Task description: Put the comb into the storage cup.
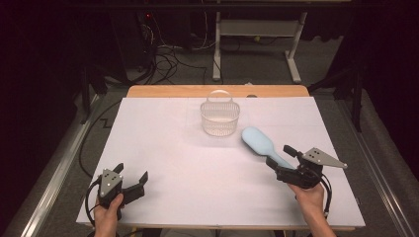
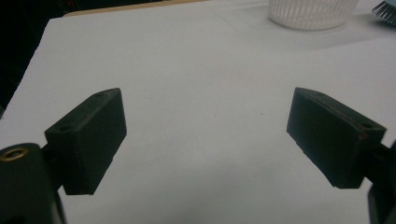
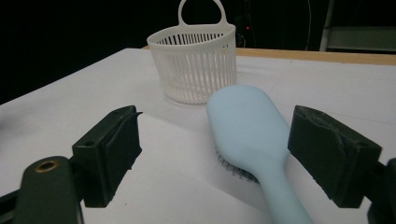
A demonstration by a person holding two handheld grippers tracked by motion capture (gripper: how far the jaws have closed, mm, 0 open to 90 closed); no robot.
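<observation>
Item one: the hairbrush point(image 1: 261, 143), pale blue, lies bristles down on the white table point(image 1: 188, 163), right of centre, its broad head toward the far side and its handle running near and right. In the right gripper view the hairbrush point(image 3: 252, 130) sits between your right jaws, closer to the right-hand one; whether that jaw touches the handle cannot be told.

Item two: your right gripper point(image 1: 282, 159), near right of the table, jaws spread wide around the handle end of the brush, not pressing on it.

Item three: the basket point(image 1: 220, 117), white slatted plastic with a loop handle, upright at the far middle of the table, just left of the brush head and apart from it. The basket point(image 3: 194, 63) stands beyond the brush head in the right gripper view.

Item four: your left gripper point(image 1: 132, 181), near left corner, well apart from brush and basket, jaws wide with bare table between them.
</observation>
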